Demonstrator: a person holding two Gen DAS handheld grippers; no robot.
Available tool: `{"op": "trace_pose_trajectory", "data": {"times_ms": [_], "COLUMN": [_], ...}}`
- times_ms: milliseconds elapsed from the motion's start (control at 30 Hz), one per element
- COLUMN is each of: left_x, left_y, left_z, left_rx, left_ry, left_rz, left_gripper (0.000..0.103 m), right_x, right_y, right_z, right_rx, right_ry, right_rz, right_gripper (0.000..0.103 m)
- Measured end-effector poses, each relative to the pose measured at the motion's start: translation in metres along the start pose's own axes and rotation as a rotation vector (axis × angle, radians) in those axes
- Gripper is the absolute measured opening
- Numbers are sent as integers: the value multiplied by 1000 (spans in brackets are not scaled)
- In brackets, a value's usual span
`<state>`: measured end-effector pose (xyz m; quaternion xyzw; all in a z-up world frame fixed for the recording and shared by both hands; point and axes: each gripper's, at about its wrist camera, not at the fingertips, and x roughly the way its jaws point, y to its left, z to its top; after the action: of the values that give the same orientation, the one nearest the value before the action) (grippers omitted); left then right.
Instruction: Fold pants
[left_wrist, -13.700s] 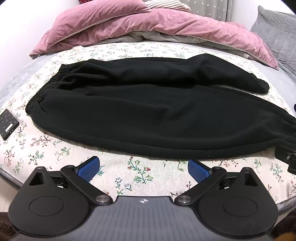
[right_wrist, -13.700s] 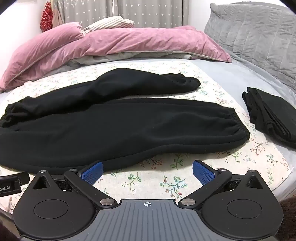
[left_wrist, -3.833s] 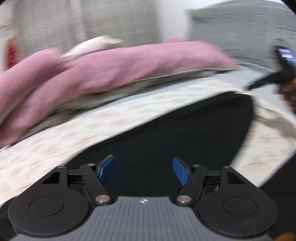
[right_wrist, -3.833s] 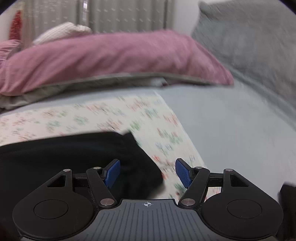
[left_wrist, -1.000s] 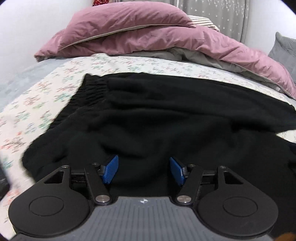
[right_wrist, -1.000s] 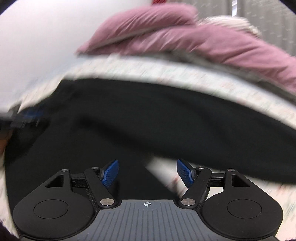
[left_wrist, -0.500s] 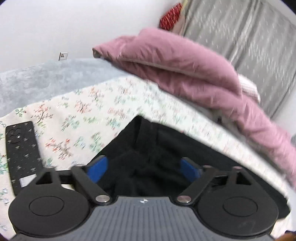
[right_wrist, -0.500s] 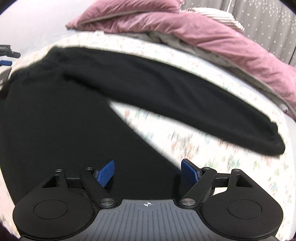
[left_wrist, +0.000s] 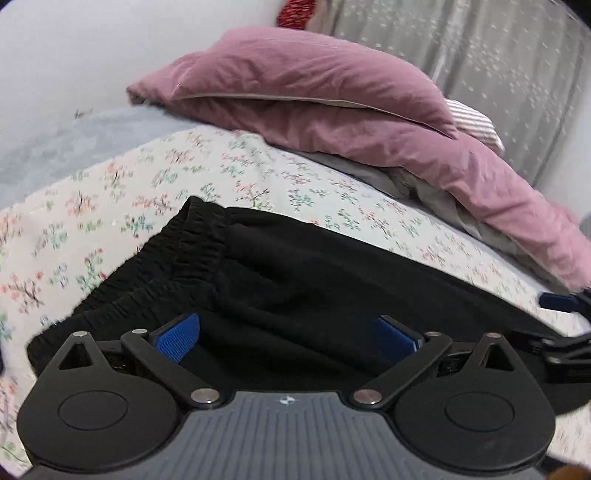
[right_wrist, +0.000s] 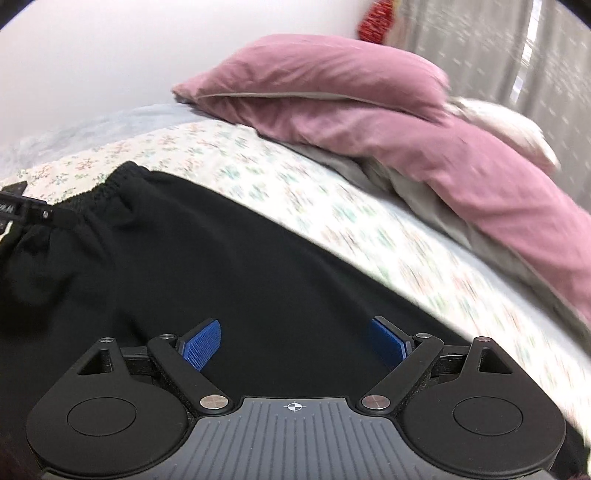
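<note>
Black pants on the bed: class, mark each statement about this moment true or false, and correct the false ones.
1. The pants lie on a flowered sheet. True.
2. The left gripper is clamped on the waistband. False: its jaws are wide apart, gripping nothing.
3. A pink pillow lies beyond the pants. True.
4. The pants are blue. False: black.
5. The right gripper holds a pillow. False: its jaws are opening, nothing between them.

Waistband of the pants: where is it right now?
In the left wrist view the waistband lies left of centre on the floral sheet, just beyond the left gripper, below the pink pillow.
</note>
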<state>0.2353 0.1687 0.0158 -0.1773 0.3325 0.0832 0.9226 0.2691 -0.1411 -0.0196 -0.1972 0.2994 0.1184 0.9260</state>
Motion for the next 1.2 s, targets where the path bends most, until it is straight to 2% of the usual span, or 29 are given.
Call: {"op": "trace_pose_trajectory", "data": {"times_ms": [100, 267, 433, 533, 633, 733, 800, 833, 867, 933, 967, 1033, 1067, 1200], "left_x": [11, 20, 24, 27, 27, 26, 26, 26, 26, 26, 25, 23, 22, 18], "left_y": [4, 1, 5, 5, 6, 8, 9, 9, 10, 11, 11, 11, 11, 12], "left_z": [2, -4, -3, -4, -4, -3, -3, -3, -3, -4, -4, -4, -4, -6], "left_rx": [-54, -37, -68, -67, -82, -111, -119, -126, -133, -150, -158, -162, -159, -145], "left_ry": [48, 91, 116, 128, 144, 152, 158, 163, 167, 174, 175, 174, 173, 169], "left_rz": [-2, 42, 31, 33, 35, 29, 28, 30, 30, 25, 22, 16, 16, 21], "left_gripper": [103, 103, 103, 103, 103, 103, 103, 103, 103, 103, 103, 103, 103, 103], "right_x": [33, 89, 131, 157, 188, 196, 197, 195, 193, 192, 190, 185, 180, 149], "right_y": [4, 0, -11, -26, -37, -50, -54, -54, -53, -49, -44, -35, -31, -28], "right_z": [22, 55, 68, 70, 67, 65, 65, 66, 66, 67, 68, 72, 74, 79], "right_rx": [-34, -68, -112, -55, -3, 100, 131, 130, 143, 160, 144, 87, 70, 69], "right_ry": [-1, 36, 100, 166, 313, 354, 378, 382, 386, 398, 401, 411, 409, 363], "right_rz": [31, 49, 41, 19, -34, 2, 36, 50, 72, 82, 76, 24, 1, -33], "right_gripper": [90, 90, 90, 90, 89, 89, 82, 75, 61, 45, 31, 15, 10, 6]}}
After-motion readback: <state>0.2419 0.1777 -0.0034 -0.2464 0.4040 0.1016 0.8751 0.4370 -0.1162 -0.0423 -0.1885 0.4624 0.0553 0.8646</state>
